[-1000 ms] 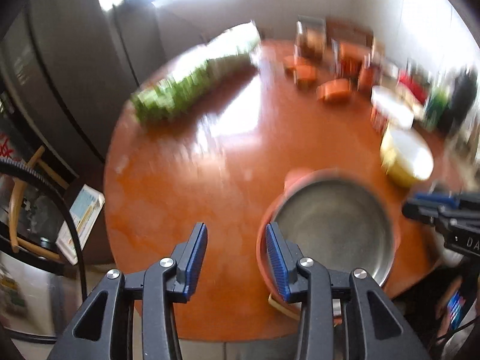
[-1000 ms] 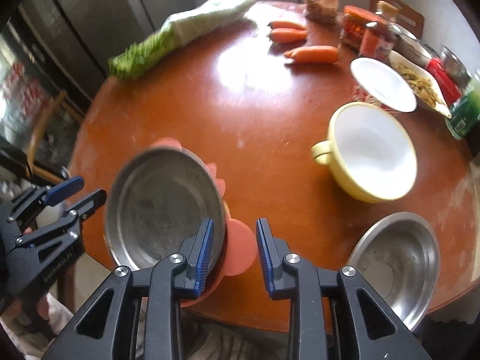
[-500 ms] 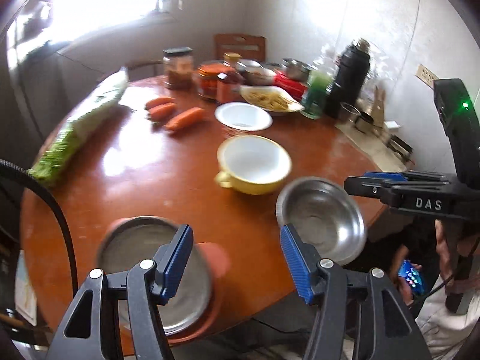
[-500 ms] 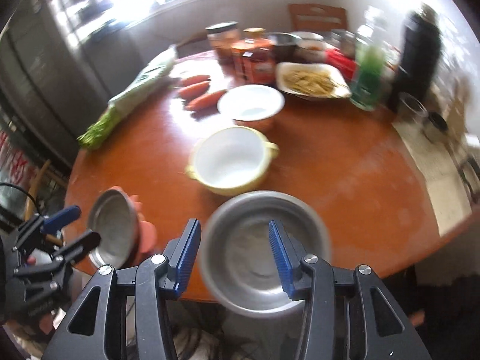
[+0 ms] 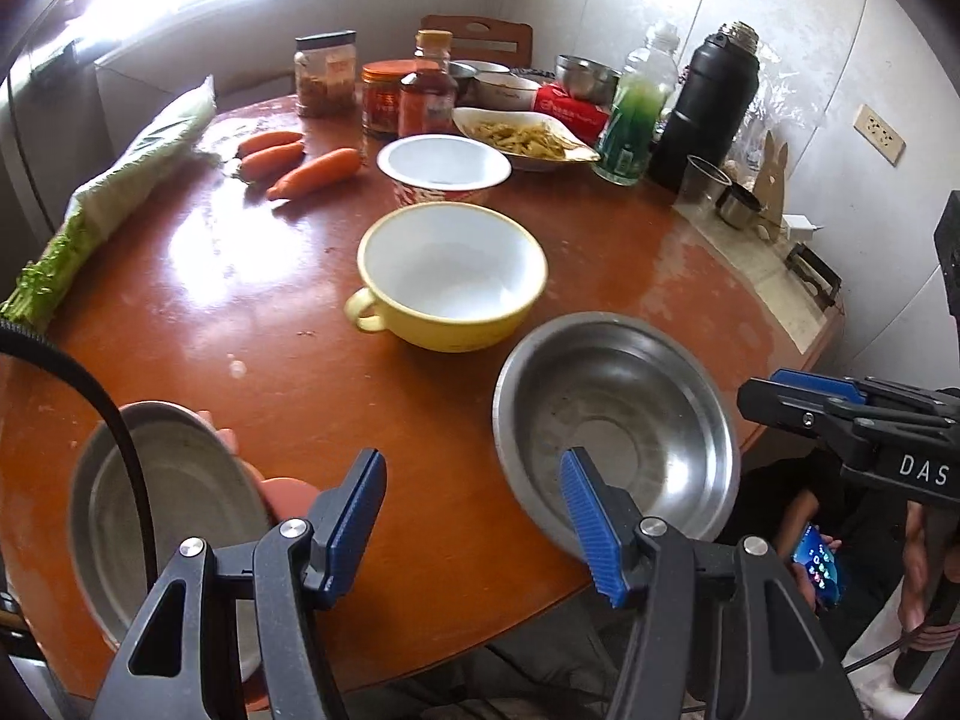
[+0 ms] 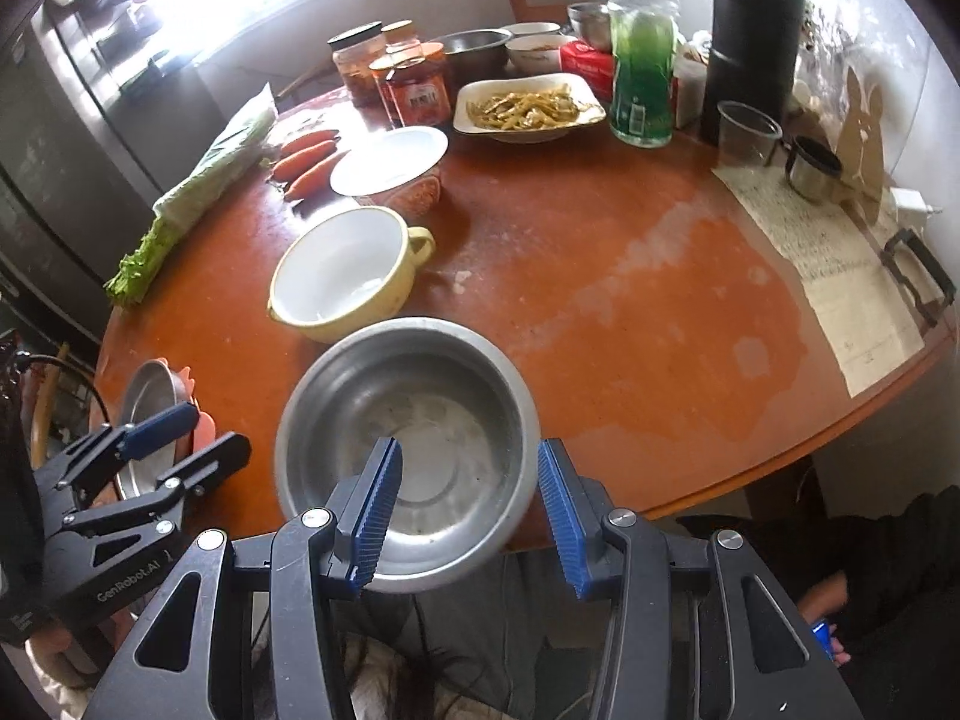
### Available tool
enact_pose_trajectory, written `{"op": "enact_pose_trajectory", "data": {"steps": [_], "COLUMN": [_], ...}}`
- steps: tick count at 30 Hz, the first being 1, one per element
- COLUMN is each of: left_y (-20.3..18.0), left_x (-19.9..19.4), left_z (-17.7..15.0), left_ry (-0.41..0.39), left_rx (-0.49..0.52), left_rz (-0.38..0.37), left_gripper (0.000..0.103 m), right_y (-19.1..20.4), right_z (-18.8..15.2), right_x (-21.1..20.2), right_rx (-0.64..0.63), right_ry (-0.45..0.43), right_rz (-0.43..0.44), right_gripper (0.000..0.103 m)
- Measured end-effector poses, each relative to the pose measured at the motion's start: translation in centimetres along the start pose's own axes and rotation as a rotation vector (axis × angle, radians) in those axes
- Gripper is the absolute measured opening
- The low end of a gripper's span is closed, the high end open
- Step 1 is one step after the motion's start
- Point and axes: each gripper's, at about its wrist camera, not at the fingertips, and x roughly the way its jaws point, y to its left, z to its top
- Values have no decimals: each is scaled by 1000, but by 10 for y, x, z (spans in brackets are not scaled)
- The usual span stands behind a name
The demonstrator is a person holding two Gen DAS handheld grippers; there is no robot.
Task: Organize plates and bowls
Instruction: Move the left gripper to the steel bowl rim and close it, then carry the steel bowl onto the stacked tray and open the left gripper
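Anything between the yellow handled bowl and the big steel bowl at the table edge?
Nothing: only bare tabletop separates the yellow bowl from the steel bowl, best seen in the left wrist view. In the right wrist view their rims nearly overlap.

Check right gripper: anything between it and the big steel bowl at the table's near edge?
Nothing visible. The right gripper is open right over the steel bowl, one finger over the basin, the other past the rim. The yellow bowl sits behind.

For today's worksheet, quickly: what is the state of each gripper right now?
Left gripper: open, holding nothing.
Right gripper: open, its fingers on either side of the steel bowl, holding nothing.
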Motion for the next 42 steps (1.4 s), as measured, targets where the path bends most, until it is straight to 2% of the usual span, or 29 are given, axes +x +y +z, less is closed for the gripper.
{"op": "enact_pose_trajectory", "data": {"steps": [11, 22, 25, 28, 34, 35, 38, 42], "left_y": [-15, -20, -23, -28, -31, -31, -32, -26], "left_x": [20, 46, 48, 52, 61, 62, 63, 63], "left_z": [2, 9, 10, 10, 9, 9, 9, 10], "left_ry": [39, 88, 93, 105, 128, 131, 130, 131], "left_rx": [32, 43, 42, 62, 74, 77, 87, 77], "left_rz": [3, 23, -10, -13, 0, -1, 31, 46], "left_gripper": [60, 60, 60, 60, 49, 44, 36, 25], "right_y": [-17, -18, -17, -14, -11, -12, -13, -14], "right_z": [1, 5, 5, 4, 5, 5, 5, 5], "right_x": [18, 46, 50, 52, 54, 54, 54, 54], "right_rx": [24, 4, -3, -15, -35, -35, -44, -42], "right_ry": [37, 101, 110, 116, 120, 119, 121, 121], "right_rz": [32, 26, 35, 35, 27, 22, -1, -2], "right_gripper": [49, 49, 46, 43, 35, 32, 25, 22]}}
